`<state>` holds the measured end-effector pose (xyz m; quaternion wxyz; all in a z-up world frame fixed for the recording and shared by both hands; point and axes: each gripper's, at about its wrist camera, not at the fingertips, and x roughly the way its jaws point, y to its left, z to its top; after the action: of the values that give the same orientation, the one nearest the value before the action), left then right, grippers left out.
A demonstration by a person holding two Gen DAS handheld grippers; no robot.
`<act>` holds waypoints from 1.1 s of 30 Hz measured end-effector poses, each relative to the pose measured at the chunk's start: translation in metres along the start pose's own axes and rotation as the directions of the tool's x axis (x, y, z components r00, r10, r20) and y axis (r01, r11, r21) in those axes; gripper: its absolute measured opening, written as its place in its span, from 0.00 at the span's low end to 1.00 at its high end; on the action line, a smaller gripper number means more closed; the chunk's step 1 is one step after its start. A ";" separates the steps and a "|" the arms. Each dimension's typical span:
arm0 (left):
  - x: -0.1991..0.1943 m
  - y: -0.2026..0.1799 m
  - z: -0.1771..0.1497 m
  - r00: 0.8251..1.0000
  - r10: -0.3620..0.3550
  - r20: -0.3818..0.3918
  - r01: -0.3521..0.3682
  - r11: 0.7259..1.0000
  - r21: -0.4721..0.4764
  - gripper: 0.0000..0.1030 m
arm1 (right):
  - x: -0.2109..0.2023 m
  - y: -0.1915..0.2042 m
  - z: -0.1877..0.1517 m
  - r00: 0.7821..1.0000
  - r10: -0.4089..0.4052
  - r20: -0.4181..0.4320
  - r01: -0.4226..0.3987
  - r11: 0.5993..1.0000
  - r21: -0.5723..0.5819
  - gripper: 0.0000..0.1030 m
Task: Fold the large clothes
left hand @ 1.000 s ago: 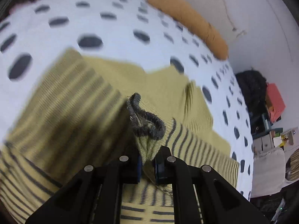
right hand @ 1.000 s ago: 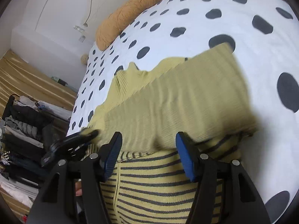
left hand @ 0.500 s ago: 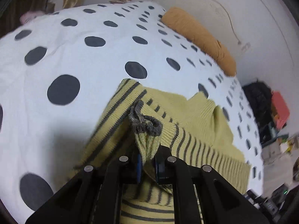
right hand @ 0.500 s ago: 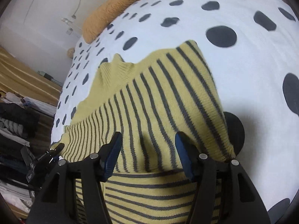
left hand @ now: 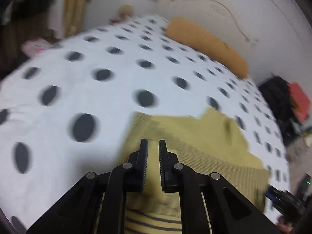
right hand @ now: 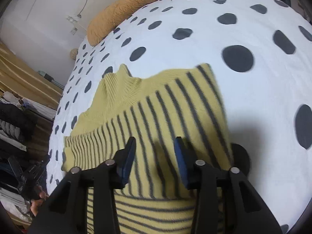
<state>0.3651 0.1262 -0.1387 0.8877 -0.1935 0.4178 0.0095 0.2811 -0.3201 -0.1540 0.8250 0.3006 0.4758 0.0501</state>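
Note:
A yellow knit sweater with dark stripes lies folded on the white, black-dotted bed cover. In the left wrist view the sweater shows its plain yellow side just ahead of the fingers. My left gripper hovers over its near edge, shut to a narrow slit, with no cloth sticking out between the tips. My right gripper hangs above the striped folded layer. Its jaws are closing and no fabric is pinched between the blue pads.
An orange bolster pillow lies along the wall at the head of the bed. Dark bags and a red item stand past the bed's far side. Clothes shelves line the other side.
The grey-edged cuff that my left gripper pinched is no longer between its tips, and that gripper has swung along the bed. The striped layer now lies flat. The right jaws have narrowed.

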 end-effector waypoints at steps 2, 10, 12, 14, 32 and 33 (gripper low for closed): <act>0.024 -0.024 -0.004 0.997 -0.048 -0.068 0.051 0.998 0.035 0.13 | 0.018 0.010 0.004 0.999 0.046 -0.022 -0.045 0.999 0.009 0.35; 0.098 -0.014 -0.015 0.976 0.069 -0.205 -0.054 0.996 0.078 0.01 | 0.055 -0.013 0.024 0.992 -0.049 -0.114 0.050 0.999 0.005 0.00; 0.080 -0.002 -0.003 0.980 0.120 -0.156 -0.107 0.991 0.086 0.01 | 0.032 -0.026 0.032 0.995 -0.079 -0.058 0.081 0.996 0.036 0.00; 0.065 0.012 0.012 0.985 0.112 -0.132 -0.098 0.989 0.112 0.21 | 0.011 -0.036 0.039 0.996 -0.090 -0.002 0.090 0.995 0.051 0.03; 0.067 0.040 -0.029 0.955 0.078 -0.285 -0.008 0.971 0.239 0.73 | 0.023 -0.057 0.014 0.982 -0.034 -0.187 0.022 0.998 -0.064 0.53; 0.064 0.044 -0.032 0.954 0.064 -0.294 0.005 0.974 0.226 0.73 | 0.021 -0.058 0.012 0.980 -0.022 -0.198 0.010 0.998 -0.063 0.53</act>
<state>0.3758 0.1460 -0.2197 0.8300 -0.0850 0.5486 -0.0538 0.2903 -0.3654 -0.1972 0.7826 0.2646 0.5566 0.0879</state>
